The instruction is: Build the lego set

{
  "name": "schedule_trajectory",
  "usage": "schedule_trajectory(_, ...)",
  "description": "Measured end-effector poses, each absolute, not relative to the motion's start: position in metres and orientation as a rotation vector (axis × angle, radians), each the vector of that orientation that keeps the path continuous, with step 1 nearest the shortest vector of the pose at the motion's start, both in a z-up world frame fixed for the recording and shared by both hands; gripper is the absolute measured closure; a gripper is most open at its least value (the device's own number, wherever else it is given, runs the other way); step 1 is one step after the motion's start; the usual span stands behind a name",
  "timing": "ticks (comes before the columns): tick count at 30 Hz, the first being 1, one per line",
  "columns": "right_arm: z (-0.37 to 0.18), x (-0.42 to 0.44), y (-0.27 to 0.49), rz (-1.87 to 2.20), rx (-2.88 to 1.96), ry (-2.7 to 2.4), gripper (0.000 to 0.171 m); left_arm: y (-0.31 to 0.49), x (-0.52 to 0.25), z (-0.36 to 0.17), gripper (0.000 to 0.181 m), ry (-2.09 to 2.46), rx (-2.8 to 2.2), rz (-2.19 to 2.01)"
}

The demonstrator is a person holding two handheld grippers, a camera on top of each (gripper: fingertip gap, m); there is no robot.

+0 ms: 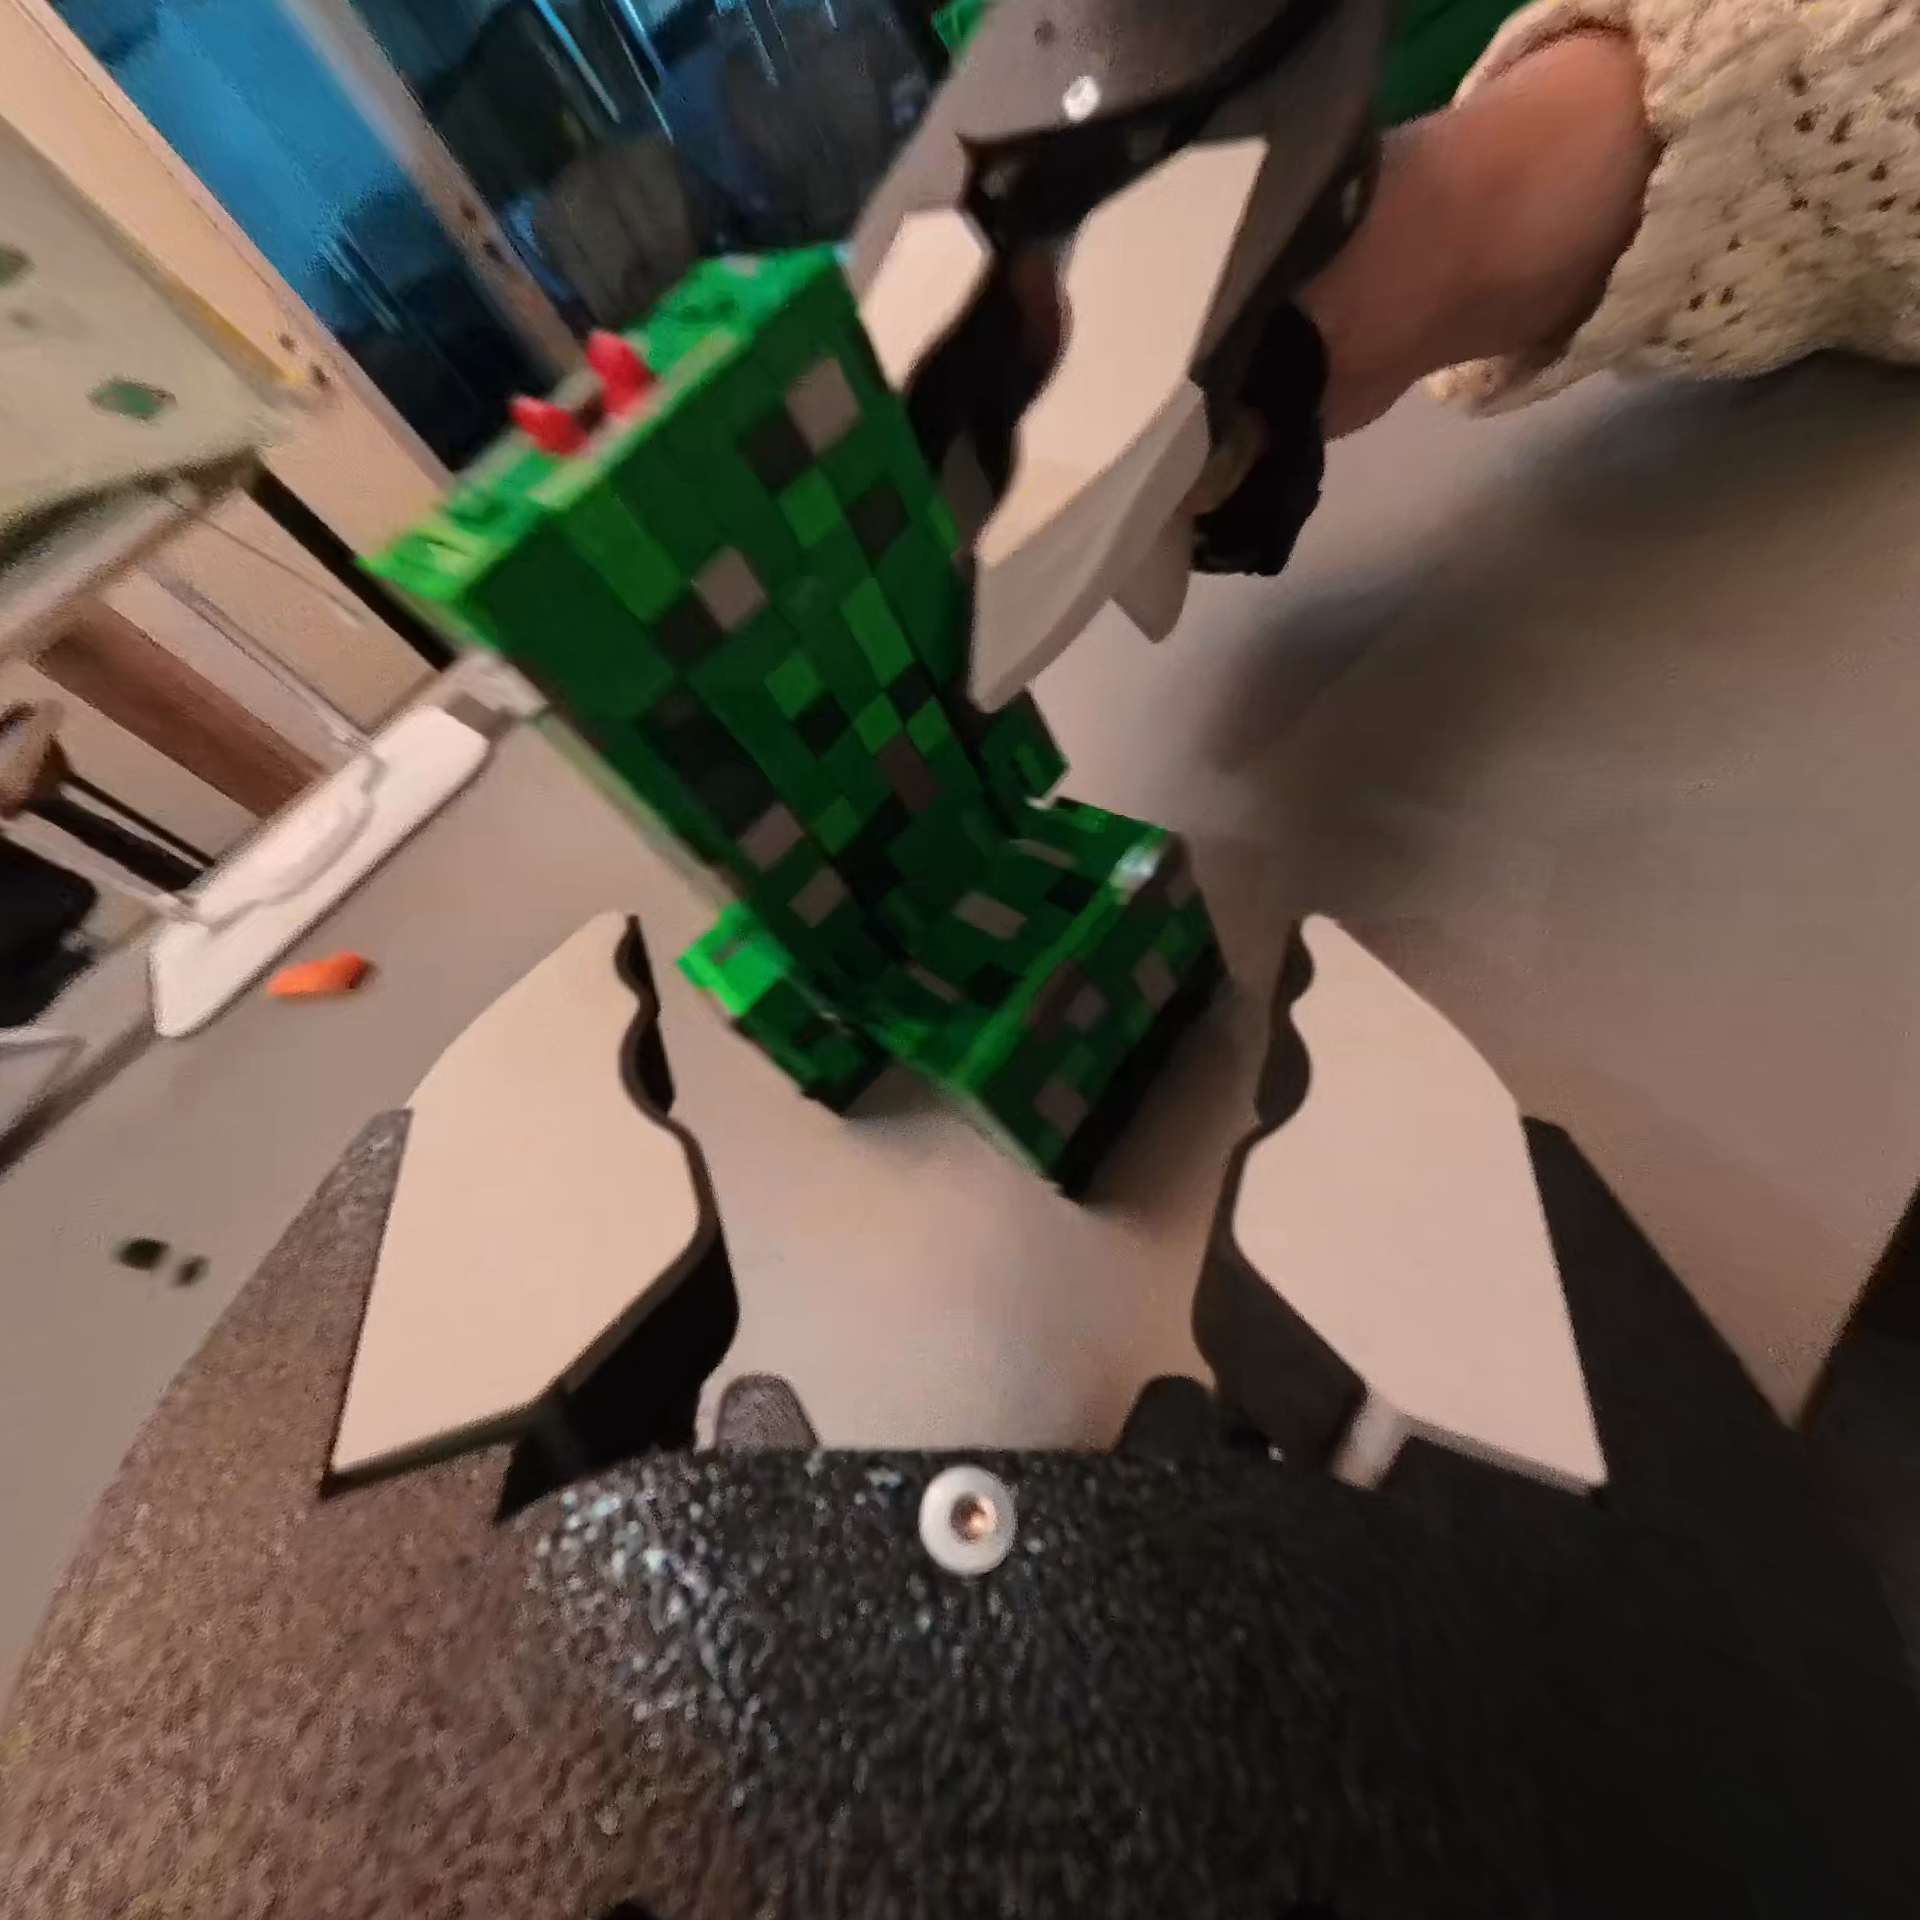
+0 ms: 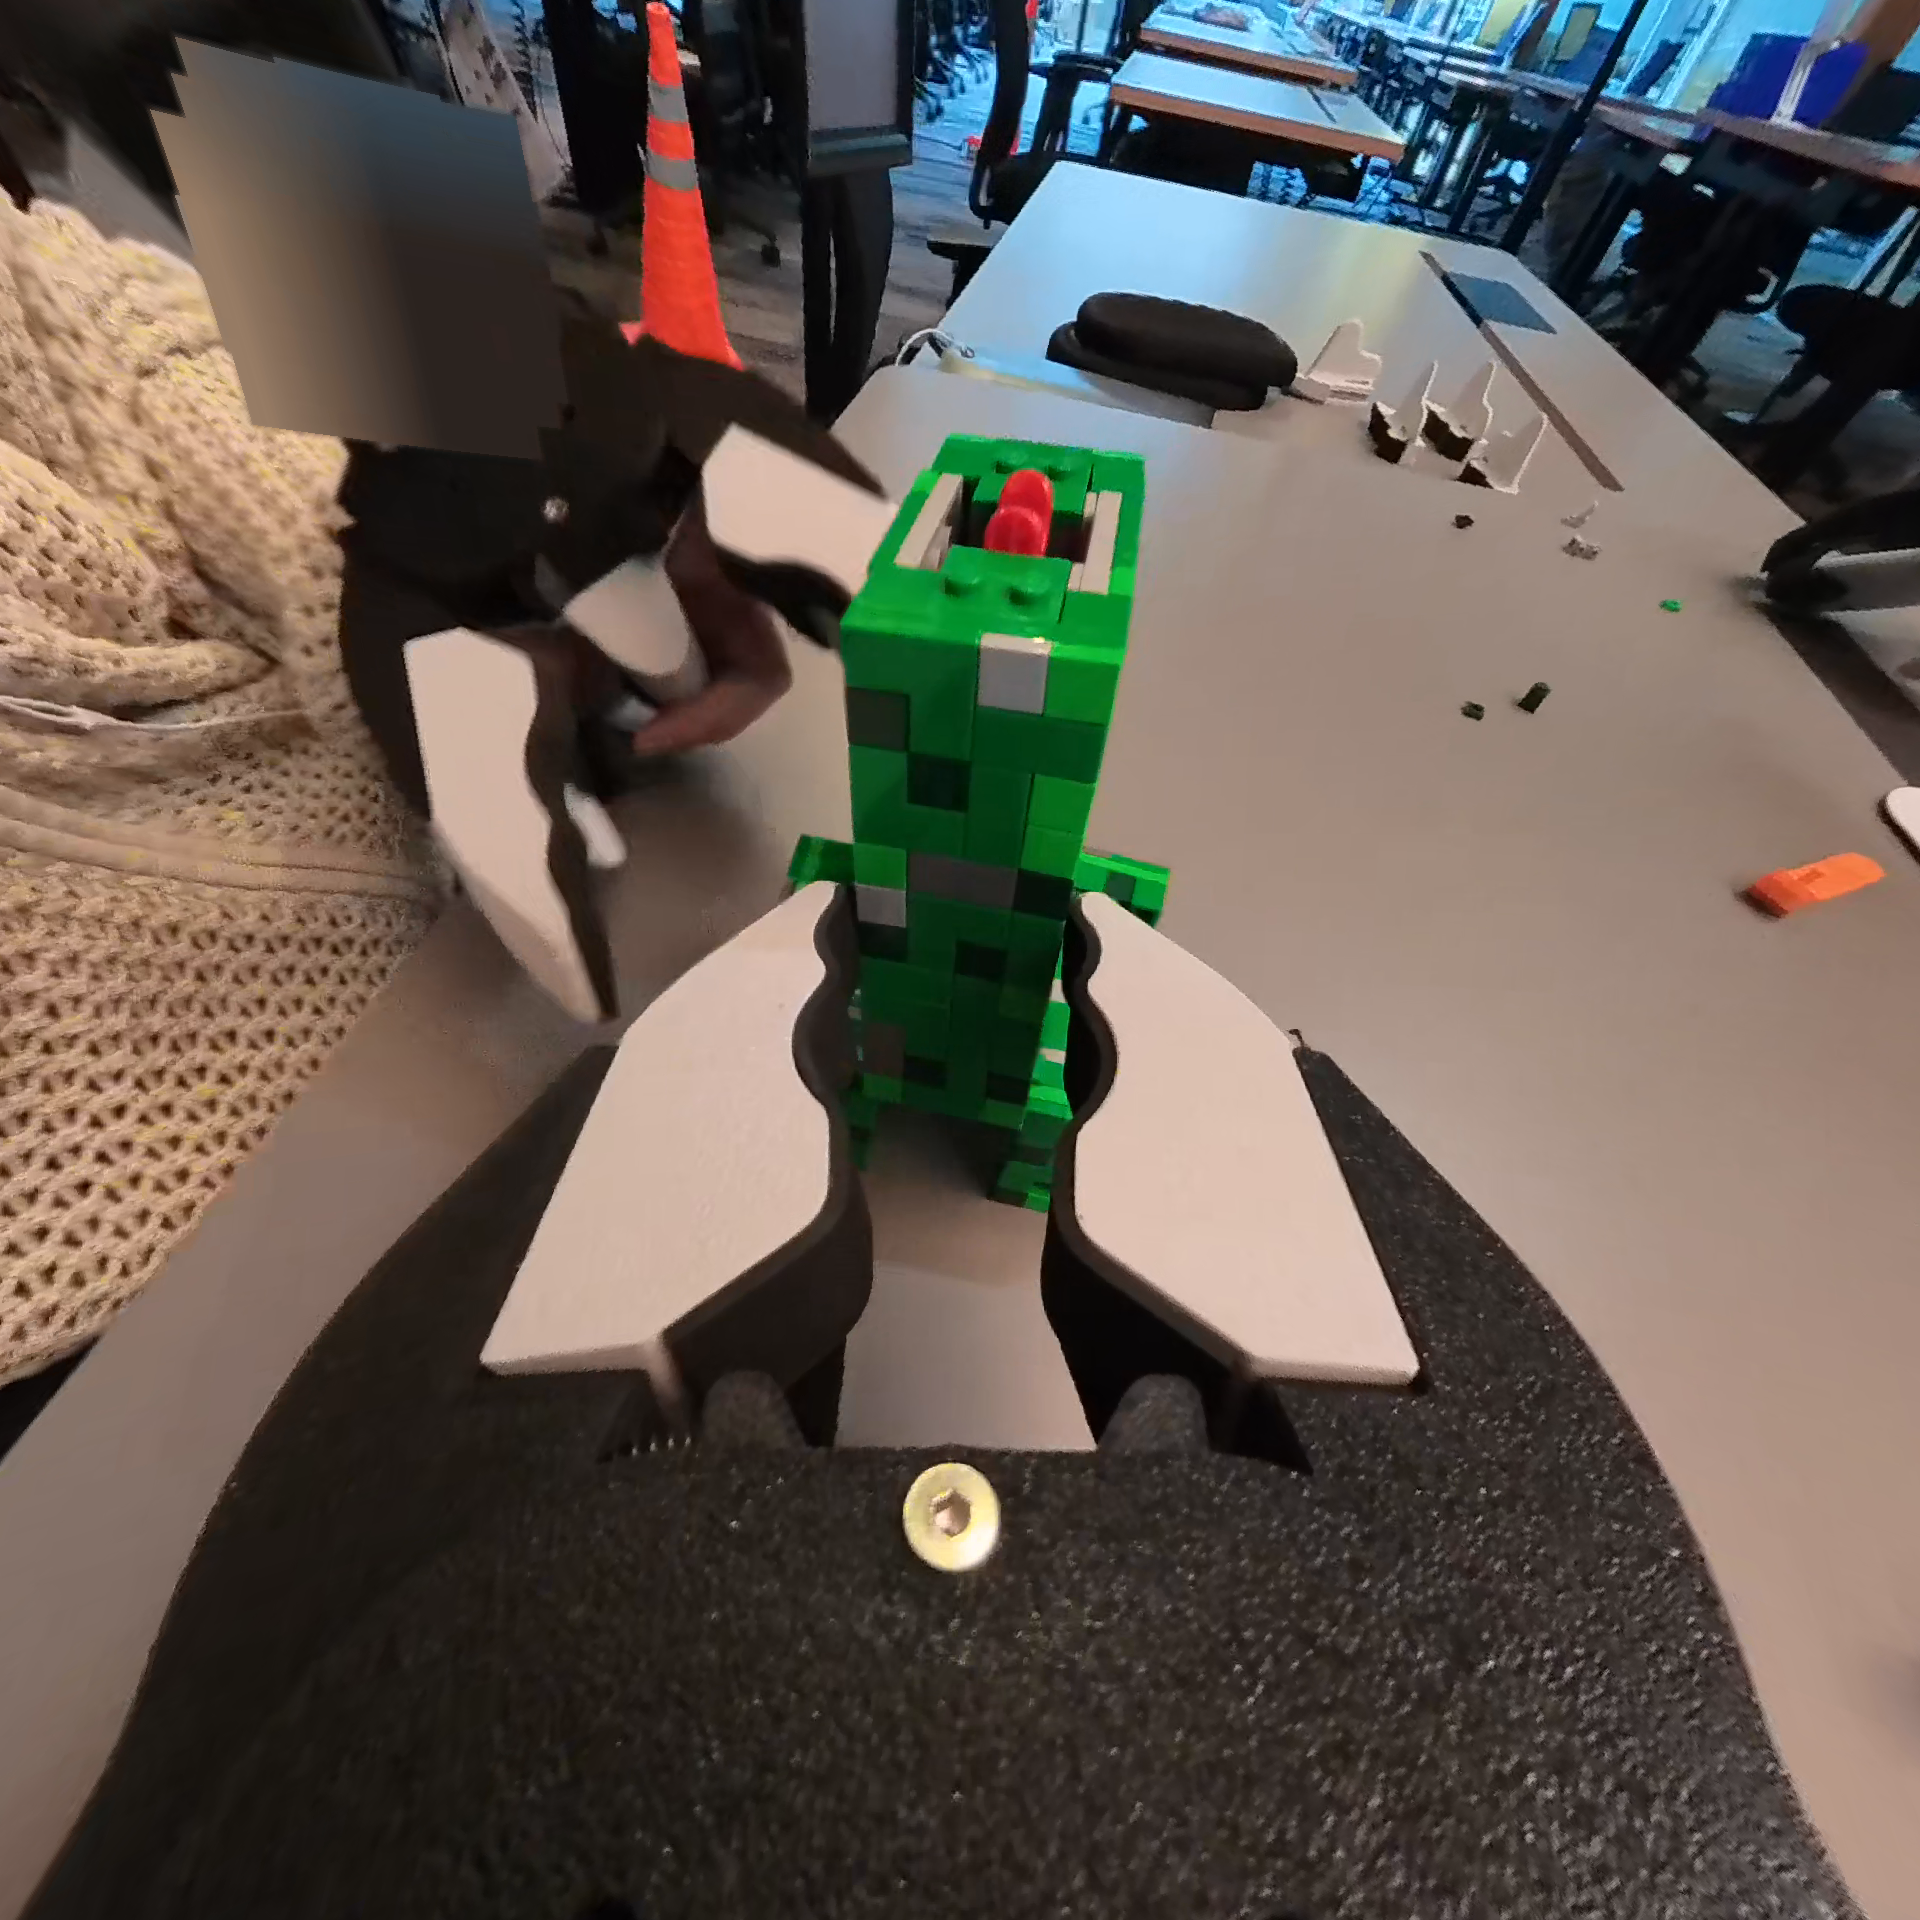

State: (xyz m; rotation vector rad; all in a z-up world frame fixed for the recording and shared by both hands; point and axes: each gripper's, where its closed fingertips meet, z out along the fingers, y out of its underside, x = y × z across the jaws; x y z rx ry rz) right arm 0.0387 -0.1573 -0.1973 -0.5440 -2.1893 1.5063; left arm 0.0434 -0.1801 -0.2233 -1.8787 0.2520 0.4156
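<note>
While closed around the lower body of the green lego figure (image 2: 977, 831), right gripper (image 2: 961, 997) looks like a proper hold: both wavy inner edges pressed against the brick sides just under the little side nubs, mid-frame in the right wrist view. Figure standing on the grey table (image 2: 1351, 727), top open, red pieces (image 2: 1018, 514) poking out of the recess up there.

Left gripper (image 1: 961, 1023) spread wide, holding nothing, fingers either side of the figure's feet near the centre of the left wrist view but clearly apart from them. Pretty blurry over there, so fine detail is a guess.

Stuff that could go sideways from here:
- Squeezing a stacked column from the sides, so too much pressure could pop a layer or shear the body off the legs.
- Figure reads tilted in the left wrist view, though could just be the camera angle. If really leaning, letting go could tip it over.
- Red pieces up top look loosely seated, so a knock from the open left fingers could send them flying.
- Tiny dark bits (image 2: 1527, 698) and an orange tool (image 2: 1813, 883) at the right of the right wrist view, easy to sweep off the table.

No readable brands, labels or writing anywhere, just plain bricks.
</note>
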Motion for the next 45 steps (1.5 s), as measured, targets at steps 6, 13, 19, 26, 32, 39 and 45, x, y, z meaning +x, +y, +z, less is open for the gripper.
schedule_trajectory(6,-0.198,0.033,-0.153,1.588,-0.581,-2.205,0.134,-0.184,0.026,-0.189,0.101,0.372,-1.795,0.127)
schedule_trajectory(13,-0.199,0.034,-0.151,1.584,-0.522,-2.228,0.134,-0.174,0.008,-0.188,0.110,0.356,-1.812,-0.111)
schedule_trajectory(19,-0.199,0.033,-0.148,1.602,-0.496,-2.221,0.134,-0.170,0.008,-0.183,0.111,0.309,-1.768,-0.146)
schedule_trajectory(26,-0.199,0.031,-0.146,1.574,-0.459,-2.157,0.132,-0.185,0.005,-0.195,0.092,0.052,-1.768,0.057)
schedule_trajectory(32,-0.198,0.031,-0.145,1.590,-0.466,-2.125,0.130,-0.189,0.023,-0.204,0.089,0.053,-1.817,0.153)
schedule_trajectory(39,-0.195,0.033,-0.141,1.596,-0.473,-2.082,0.111,-0.193,0.024,-0.212,0.088,0.051,-1.836,0.165)
schedule_trajectory(45,-0.186,0.036,-0.110,1.522,-0.559,-1.845,0.103,-0.211,0.011,-0.201,0.103,0.237,-1.811,0.174)
